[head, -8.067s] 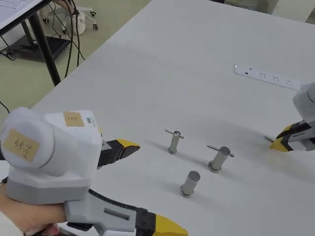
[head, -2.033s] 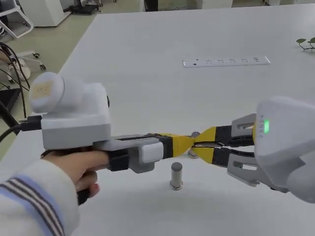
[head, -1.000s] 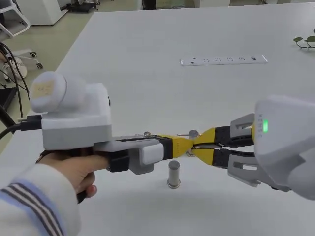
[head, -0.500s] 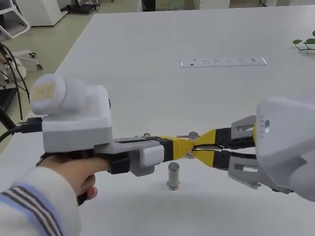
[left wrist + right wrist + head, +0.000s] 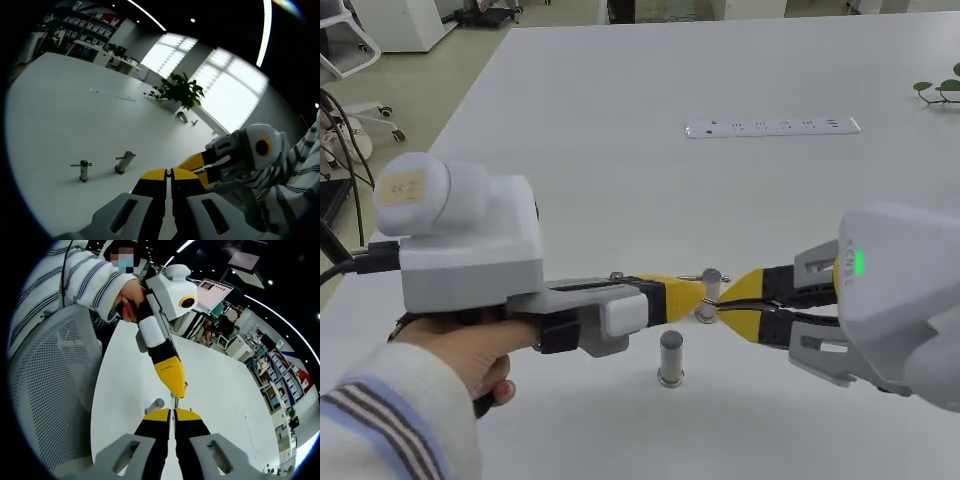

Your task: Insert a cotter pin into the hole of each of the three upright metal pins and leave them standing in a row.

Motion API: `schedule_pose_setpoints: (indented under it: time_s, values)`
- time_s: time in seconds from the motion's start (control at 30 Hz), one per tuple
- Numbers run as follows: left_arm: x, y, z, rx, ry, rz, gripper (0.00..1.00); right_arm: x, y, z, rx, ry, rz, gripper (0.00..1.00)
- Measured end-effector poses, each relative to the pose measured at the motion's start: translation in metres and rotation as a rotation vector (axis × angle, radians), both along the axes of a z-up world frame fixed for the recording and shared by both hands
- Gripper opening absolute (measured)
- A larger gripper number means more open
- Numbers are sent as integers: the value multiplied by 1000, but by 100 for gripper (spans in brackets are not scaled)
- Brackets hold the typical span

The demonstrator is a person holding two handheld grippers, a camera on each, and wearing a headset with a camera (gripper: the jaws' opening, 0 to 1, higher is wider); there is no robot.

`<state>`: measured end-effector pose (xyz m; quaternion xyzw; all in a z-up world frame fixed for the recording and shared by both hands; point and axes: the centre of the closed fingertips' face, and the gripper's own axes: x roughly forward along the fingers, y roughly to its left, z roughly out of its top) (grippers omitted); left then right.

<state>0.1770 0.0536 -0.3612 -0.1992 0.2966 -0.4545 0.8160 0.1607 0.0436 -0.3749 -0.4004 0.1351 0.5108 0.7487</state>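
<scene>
Just behind the bare metal pin (image 5: 670, 358), the left gripper (image 5: 694, 296), jaws pressed together, nearly meets tip to tip the right gripper (image 5: 726, 301), which pinches a thin cotter pin (image 5: 175, 402). Beyond the bare metal pin stand two fitted pins (image 5: 83, 170) (image 5: 124, 162), each carrying its crosswise pin. Far behind it, a power strip (image 5: 772, 127) lies on the white table (image 5: 620, 150).

Left claw (image 5: 698, 294) hides most of one metal pin (image 5: 617, 275).

Probably an open-plan office or lab: long white table (image 5: 620, 120), mesh chair (image 5: 45, 405), potted plant (image 5: 178, 93), large windows (image 5: 230, 95).
</scene>
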Motion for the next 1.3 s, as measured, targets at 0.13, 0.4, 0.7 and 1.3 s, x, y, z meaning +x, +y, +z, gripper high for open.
schedule_pose_setpoints:
  time_s: [0.13,0.4,0.7,1.3]
  values:
    - [2,2,1,7,-10,7,0,-1,0,-1,1,2,0,2]
    - [3,6,3,21,-38,10,0,0,-4,-4,-3,14,-18,11]
    - [-1,4,4,72,-119,-45,0,3,-10,-3,69,95,-66,16]
    - [-6,-1,9,169,-291,-153,0,5,-20,-8,153,269,-118,31]
